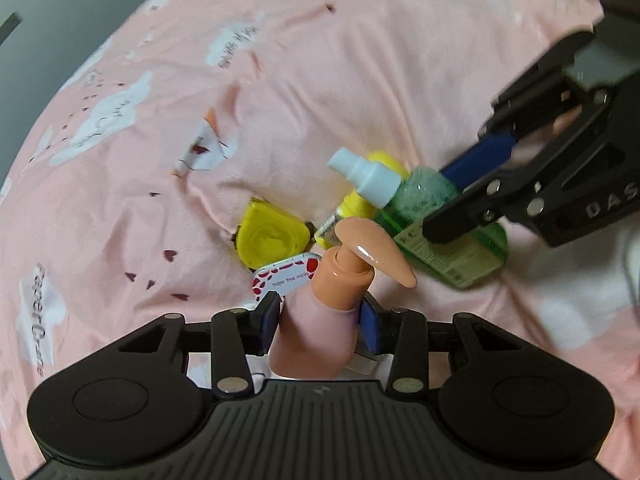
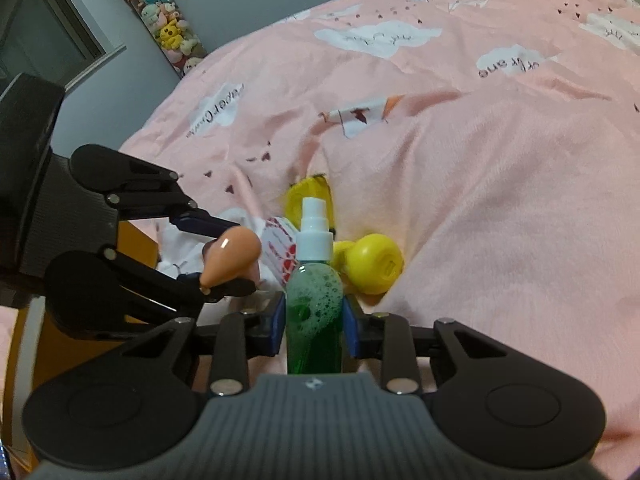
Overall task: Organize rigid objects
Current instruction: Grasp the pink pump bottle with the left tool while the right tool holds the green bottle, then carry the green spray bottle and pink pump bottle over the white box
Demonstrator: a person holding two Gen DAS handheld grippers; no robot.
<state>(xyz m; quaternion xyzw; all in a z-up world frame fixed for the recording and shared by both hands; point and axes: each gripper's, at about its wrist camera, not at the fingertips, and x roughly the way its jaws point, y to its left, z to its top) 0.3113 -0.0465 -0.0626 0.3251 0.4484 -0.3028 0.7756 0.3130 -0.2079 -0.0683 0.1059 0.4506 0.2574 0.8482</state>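
Note:
My left gripper [image 1: 320, 320] is shut on the neck of a pink pump bottle [image 1: 316, 352], whose peach pump head [image 1: 372, 252] points right. It shows in the right wrist view as well, left gripper [image 2: 236, 256] around the pump head [image 2: 228, 260]. My right gripper [image 2: 314, 320] is shut on a green spray bottle [image 2: 314, 300] with a white nozzle and foamy liquid. In the left wrist view the right gripper [image 1: 460, 196] holds the green bottle [image 1: 452, 256] tilted. Between them on the bed lie a mint tin [image 1: 288, 276], a yellow roll [image 1: 268, 236] and a yellow dumbbell [image 2: 376, 264].
Everything rests on a pink bedspread [image 2: 500, 200] printed with white clouds, which bulges up at the right. A grey wall and a clear tube of plush toys [image 2: 168, 28] stand behind the bed. Something orange-brown and wooden [image 2: 140, 248] shows at the left edge.

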